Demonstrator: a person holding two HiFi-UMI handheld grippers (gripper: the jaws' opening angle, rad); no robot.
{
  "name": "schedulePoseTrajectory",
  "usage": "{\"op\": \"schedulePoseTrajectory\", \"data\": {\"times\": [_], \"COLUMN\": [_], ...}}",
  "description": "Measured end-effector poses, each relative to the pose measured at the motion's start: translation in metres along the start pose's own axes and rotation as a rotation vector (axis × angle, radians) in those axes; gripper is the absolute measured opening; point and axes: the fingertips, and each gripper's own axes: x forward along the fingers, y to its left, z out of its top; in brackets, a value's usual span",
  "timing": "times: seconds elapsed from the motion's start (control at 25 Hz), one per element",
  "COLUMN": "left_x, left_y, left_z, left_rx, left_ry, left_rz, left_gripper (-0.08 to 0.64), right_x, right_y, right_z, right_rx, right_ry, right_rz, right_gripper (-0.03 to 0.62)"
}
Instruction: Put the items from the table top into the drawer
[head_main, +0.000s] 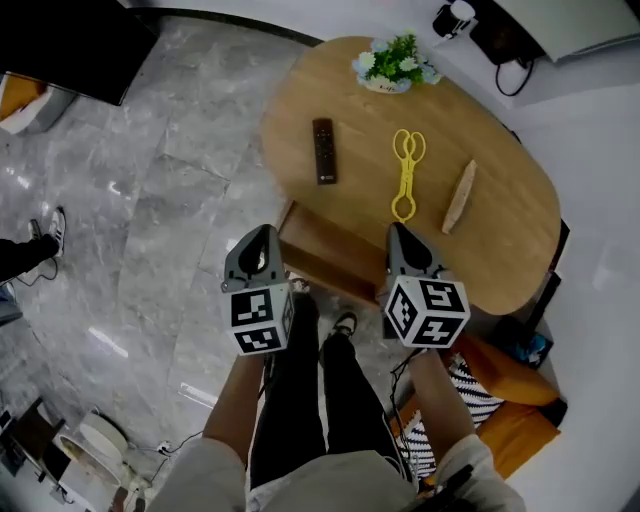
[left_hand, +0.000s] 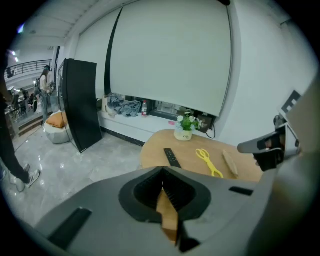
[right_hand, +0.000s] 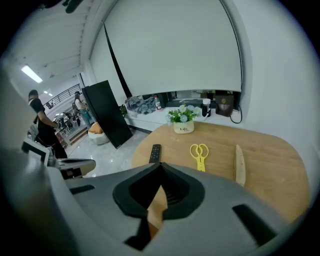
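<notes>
Left gripper (head_main: 266, 232) and right gripper (head_main: 396, 230) are clenched, empty; unopened, they could shove the slim black remote (head_main: 324, 150) off the oval wooden tabletop's (head_main: 500, 250) edge.

In the head view the left gripper (head_main: 262, 236) sits just left of the frame's centre and the right gripper (head_main: 401, 236) just right of it. They are side by side and apart, both pointing toward the top of the frame and tilted downward. Each has its jaws pressed together with nothing between them. The left forearm (head_main: 232, 405) and right forearm (head_main: 440, 410) run back to the lower edge.
</notes>
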Motion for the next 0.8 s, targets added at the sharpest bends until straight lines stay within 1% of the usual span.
{"op": "schedulePoseTrajectory", "data": {"times": [0.12,0.2,0.28,0.36,0.44,0.56,0.68,0.76,0.8], "left_x": [0.024,0.031,0.037,0.044,0.05,0.057,0.062,0.064,0.065], "left_y": [0.011,0.016,0.022,0.029,0.033,0.039,0.044,0.046,0.049], "left_z": [-0.017,-0.026,-0.034,-0.042,-0.051,-0.063,-0.07,-0.075,-0.077], "left_rx": [-0.023,-0.015,0.01,0.03,0.023,-0.005,-0.006,-0.012,-0.018], "left_ry": [0.0,0.0,-0.003,-0.005,0.001,0.017,0.03,0.039,0.043], "left_rz": [0.001,-0.005,-0.004,0.006,0.012,0.023,0.033,0.03,0.028], "left_gripper": [0.009,0.009,0.009,0.009,0.009,0.009,0.009,0.009,0.009], "right_x": [0.028,0.04,0.05,0.061,0.073,0.091,0.11,0.122,0.128], "right_y": [-0.001,-0.001,0.001,0.002,0.004,0.008,0.014,0.019,0.022], "right_z": [-0.018,-0.027,-0.033,-0.036,-0.037,-0.038,-0.037,-0.036,-0.036], "right_rx": [-0.007,-0.002,0.015,0.038,0.054,0.047,0.026,0.017,0.013], "right_ry": [0.021,0.026,0.03,0.041,0.048,0.061,0.075,0.085,0.089], "right_rz": [-0.002,-0.004,0.001,0.004,0.006,0.011,0.02,0.03,0.033], "right_gripper": [-0.008,-0.008,-0.006,-0.006,-0.006,-0.005,-0.005,0.037,0.038]}}
